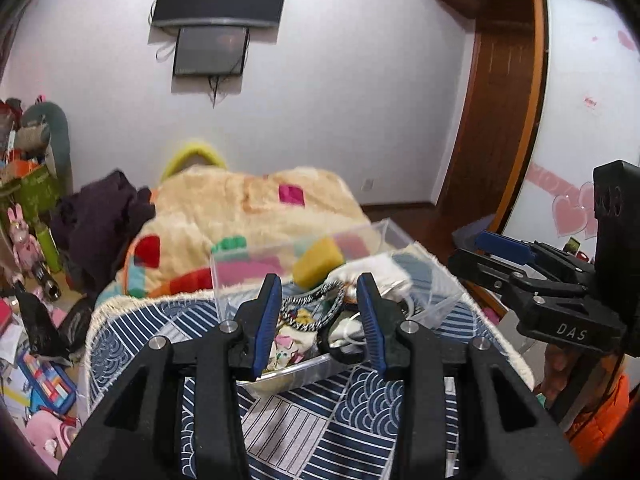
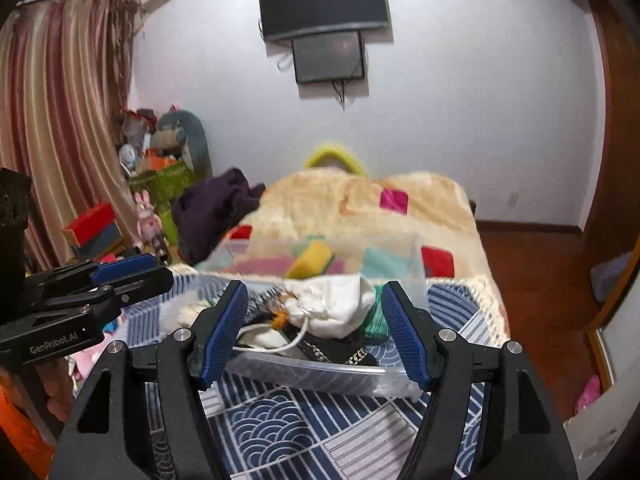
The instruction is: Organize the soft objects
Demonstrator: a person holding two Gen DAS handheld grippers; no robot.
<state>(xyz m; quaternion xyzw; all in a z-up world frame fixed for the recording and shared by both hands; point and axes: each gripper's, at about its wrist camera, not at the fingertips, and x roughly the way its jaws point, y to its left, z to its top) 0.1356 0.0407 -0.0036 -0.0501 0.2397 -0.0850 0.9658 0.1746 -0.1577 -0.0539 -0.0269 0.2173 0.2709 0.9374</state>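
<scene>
A clear plastic bin (image 1: 316,372) (image 2: 320,376) sits on the blue-and-white patterned cloth on the bed. It holds soft items: a white drawstring pouch (image 2: 336,308), a black-and-white cord (image 1: 308,308), small printed fabric pieces (image 1: 288,344). A second clear bin (image 1: 280,256) (image 2: 320,252) behind it holds a yellow sponge (image 1: 318,262) (image 2: 312,262) and coloured cloths. My left gripper (image 1: 320,320) is open and empty, just above the near bin. My right gripper (image 2: 316,332) is open and empty, over the same bin.
A beige fleece blanket with coloured patches (image 1: 248,208) covers the bed beyond the bins. A dark purple garment (image 1: 104,220) lies at its left. Toys and boxes (image 1: 28,184) clutter the floor at left. A wooden wardrobe (image 1: 500,120) stands at right.
</scene>
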